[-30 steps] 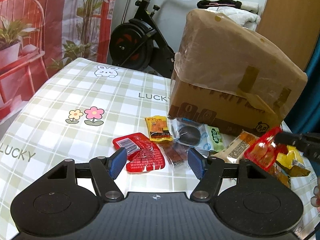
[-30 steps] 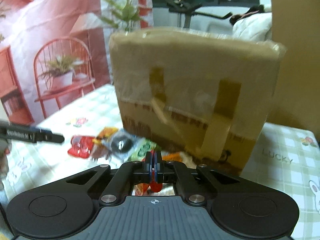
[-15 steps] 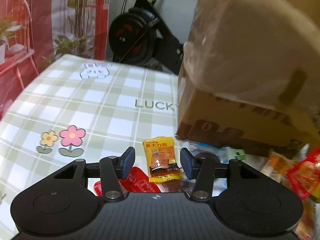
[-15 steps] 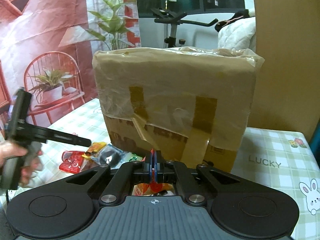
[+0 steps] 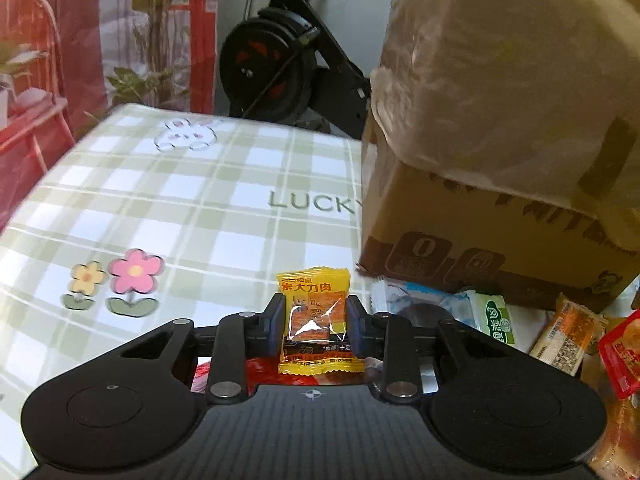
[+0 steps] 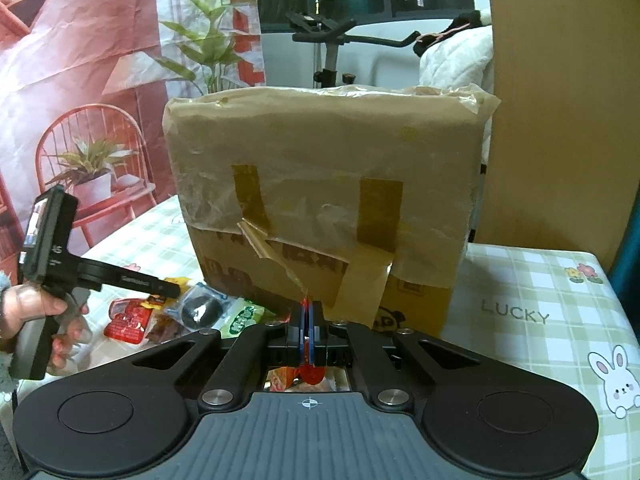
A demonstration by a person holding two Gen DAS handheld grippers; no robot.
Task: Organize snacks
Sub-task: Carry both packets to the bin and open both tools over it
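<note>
My left gripper [image 5: 316, 320] has its blue pads on both sides of a yellow-orange snack packet [image 5: 316, 316] lying on the checked tablecloth [image 5: 168, 208]. More snacks lie to its right: a clear pack with a dark round cookie [image 5: 424, 312], a green-label pack [image 5: 496, 320] and an orange pack [image 5: 568, 336]. My right gripper [image 6: 306, 330] is shut on a red snack packet [image 6: 310, 374], held up in front of the large cardboard box [image 6: 324, 200]. The left gripper [image 6: 120, 280] also shows in the right wrist view above the snack pile.
The plastic-wrapped cardboard box [image 5: 508, 128] stands on the table just behind the snacks. An exercise bike [image 5: 280, 60] stands beyond the table's far edge. A red packet [image 6: 128, 320] and a brown one [image 6: 164, 328] lie at the pile's left end.
My left gripper has moved forward and down onto the yellow-orange packet and narrowed around it. My right gripper has lifted the red packet higher, away from the pile.
</note>
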